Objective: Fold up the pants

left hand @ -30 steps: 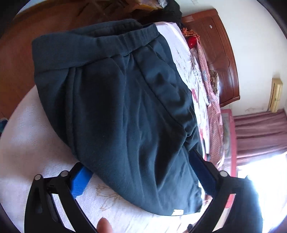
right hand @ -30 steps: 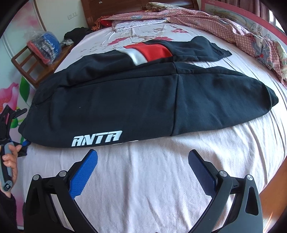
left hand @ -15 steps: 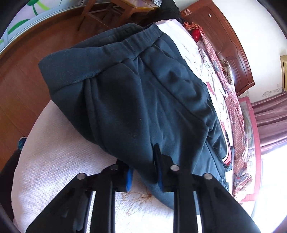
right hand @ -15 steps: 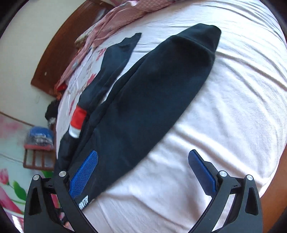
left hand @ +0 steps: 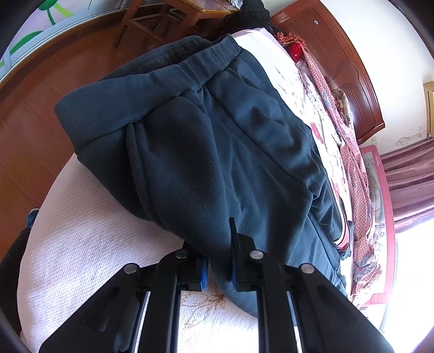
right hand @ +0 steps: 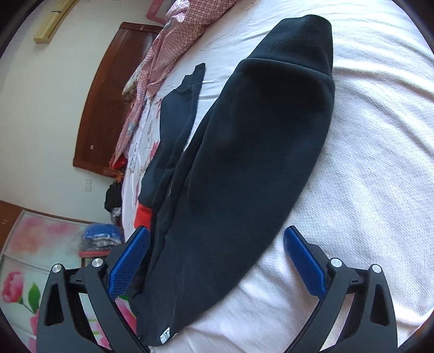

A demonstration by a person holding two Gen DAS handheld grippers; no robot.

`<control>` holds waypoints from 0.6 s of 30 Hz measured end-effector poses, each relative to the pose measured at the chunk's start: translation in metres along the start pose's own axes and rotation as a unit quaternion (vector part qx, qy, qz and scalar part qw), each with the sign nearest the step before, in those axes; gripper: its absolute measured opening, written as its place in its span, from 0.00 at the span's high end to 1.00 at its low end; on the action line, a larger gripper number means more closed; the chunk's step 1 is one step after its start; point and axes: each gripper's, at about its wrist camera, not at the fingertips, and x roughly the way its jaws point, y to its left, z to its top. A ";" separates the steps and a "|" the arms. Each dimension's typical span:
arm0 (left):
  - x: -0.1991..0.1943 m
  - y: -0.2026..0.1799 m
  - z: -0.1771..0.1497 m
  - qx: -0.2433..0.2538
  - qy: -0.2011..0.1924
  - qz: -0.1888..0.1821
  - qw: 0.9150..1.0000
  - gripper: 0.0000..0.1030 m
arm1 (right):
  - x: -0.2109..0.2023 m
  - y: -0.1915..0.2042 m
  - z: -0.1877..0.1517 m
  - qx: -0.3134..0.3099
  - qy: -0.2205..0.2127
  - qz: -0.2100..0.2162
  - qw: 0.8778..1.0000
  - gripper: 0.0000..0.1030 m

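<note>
Dark navy sweatpants (left hand: 217,152) lie on a pale pink bedspread (left hand: 89,244), waistband at the bed's edge. My left gripper (left hand: 218,260) is shut on the pants' near edge, fabric pinched between its blue pads. In the right wrist view the pants' leg (right hand: 244,173) stretches away to the cuff, a white logo near the bottom. My right gripper (right hand: 217,252) is open, its fingers astride the leg, left pad (right hand: 130,260) over the far edge, right pad (right hand: 303,258) over the bedspread (right hand: 366,163).
A second dark garment with a red and white band (right hand: 173,130) lies beside the pants. A checked pink blanket (right hand: 168,54) lies at the far side, by the wooden headboard (right hand: 108,103). A wooden stool (left hand: 173,16) stands on the wooden floor (left hand: 35,114).
My left gripper has closed on the pants' edge. My right gripper has swung round and moved in over the leg, staying open.
</note>
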 end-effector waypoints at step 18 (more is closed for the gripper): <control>-0.015 -0.001 0.002 0.003 -0.023 -0.030 0.999 0.91 | -0.007 0.022 0.003 -0.080 -0.006 -0.044 0.996 0.96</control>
